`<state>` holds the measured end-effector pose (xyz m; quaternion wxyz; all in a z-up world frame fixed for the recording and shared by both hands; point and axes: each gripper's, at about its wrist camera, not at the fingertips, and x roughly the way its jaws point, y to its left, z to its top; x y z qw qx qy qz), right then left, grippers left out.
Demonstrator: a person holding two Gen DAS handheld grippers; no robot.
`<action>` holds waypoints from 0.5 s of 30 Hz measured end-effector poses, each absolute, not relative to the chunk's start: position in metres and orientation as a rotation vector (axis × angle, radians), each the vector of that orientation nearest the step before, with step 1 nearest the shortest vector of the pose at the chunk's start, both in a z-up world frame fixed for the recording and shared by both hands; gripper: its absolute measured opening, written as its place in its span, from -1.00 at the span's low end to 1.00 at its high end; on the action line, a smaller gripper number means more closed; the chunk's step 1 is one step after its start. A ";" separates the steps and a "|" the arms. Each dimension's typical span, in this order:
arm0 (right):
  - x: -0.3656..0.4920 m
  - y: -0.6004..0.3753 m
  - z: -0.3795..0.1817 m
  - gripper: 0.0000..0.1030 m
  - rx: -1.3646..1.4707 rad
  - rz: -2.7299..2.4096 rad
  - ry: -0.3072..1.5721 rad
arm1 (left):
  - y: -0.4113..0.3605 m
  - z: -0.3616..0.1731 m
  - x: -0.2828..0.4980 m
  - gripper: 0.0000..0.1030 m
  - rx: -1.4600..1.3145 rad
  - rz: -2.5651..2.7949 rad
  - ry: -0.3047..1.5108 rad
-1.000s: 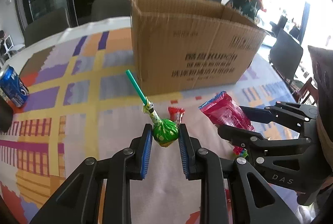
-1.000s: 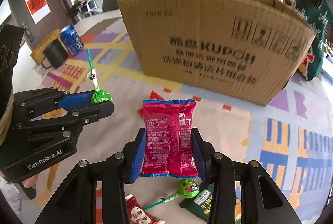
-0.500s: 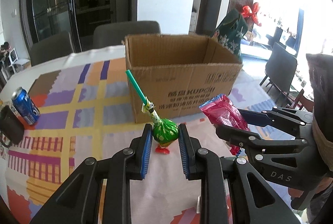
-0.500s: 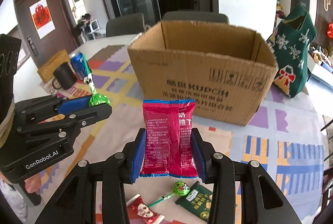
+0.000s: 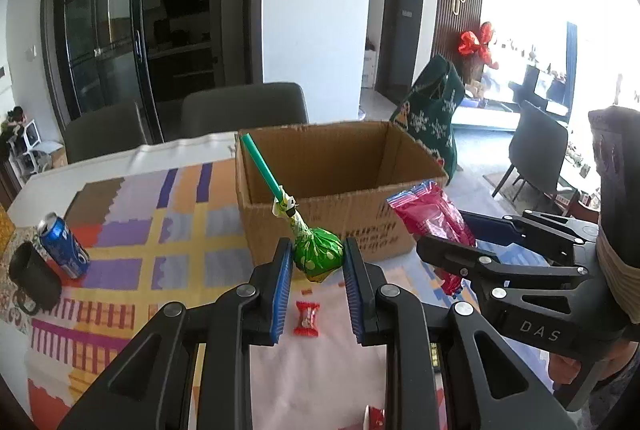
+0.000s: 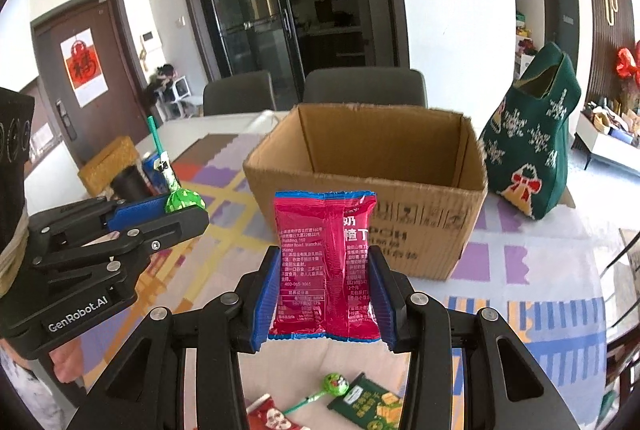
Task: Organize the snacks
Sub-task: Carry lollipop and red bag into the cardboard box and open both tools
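Observation:
My left gripper (image 5: 316,262) is shut on a green-wrapped lollipop (image 5: 318,258), its teal stick slanting up and left. In the right wrist view the same lollipop (image 6: 182,199) shows in the left gripper (image 6: 176,210) at the left. My right gripper (image 6: 325,282) is shut on a red snack packet (image 6: 325,266), held upright; the red packet (image 5: 430,216) also shows at the right of the left wrist view. An open cardboard box (image 6: 368,186) stands on the patterned tablecloth just beyond both grippers, and what I see of its inside is bare. Both grippers hang above the table in front of the box (image 5: 336,190).
A small red candy (image 5: 307,318) lies on the table below my left gripper. Another green lollipop (image 6: 335,384), a dark green packet (image 6: 366,404) and a red-white packet (image 6: 272,416) lie near the front. A blue can (image 5: 63,250), a black mug (image 5: 34,278) and a green knitted bag (image 6: 532,158) flank the box.
Both grippers have risen with their snacks still held. The box top, hidden at first, now shows its open inside, and the table lies further below.

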<state>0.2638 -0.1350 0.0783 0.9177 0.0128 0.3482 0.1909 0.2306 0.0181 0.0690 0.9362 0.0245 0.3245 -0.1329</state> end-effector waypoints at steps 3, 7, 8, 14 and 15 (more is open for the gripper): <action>0.269 -0.136 0.085 -0.17 0.031 0.385 0.696 | 0.017 0.075 0.237 -0.50 0.055 -0.266 0.650; 0.278 -0.139 0.094 -0.17 0.035 0.372 0.675 | 0.014 0.082 0.244 -0.50 0.064 -0.262 0.634; 0.281 -0.140 0.096 -0.17 0.036 0.369 0.670 | 0.013 0.083 0.247 -0.50 0.068 -0.262 0.631; 0.295 -0.144 0.104 -0.17 0.038 0.360 0.650 | 0.011 0.090 0.265 -0.50 0.078 -0.256 0.628; 0.298 -0.145 0.104 -0.17 0.036 0.358 0.647 | 0.012 0.090 0.267 -0.50 0.077 -0.256 0.629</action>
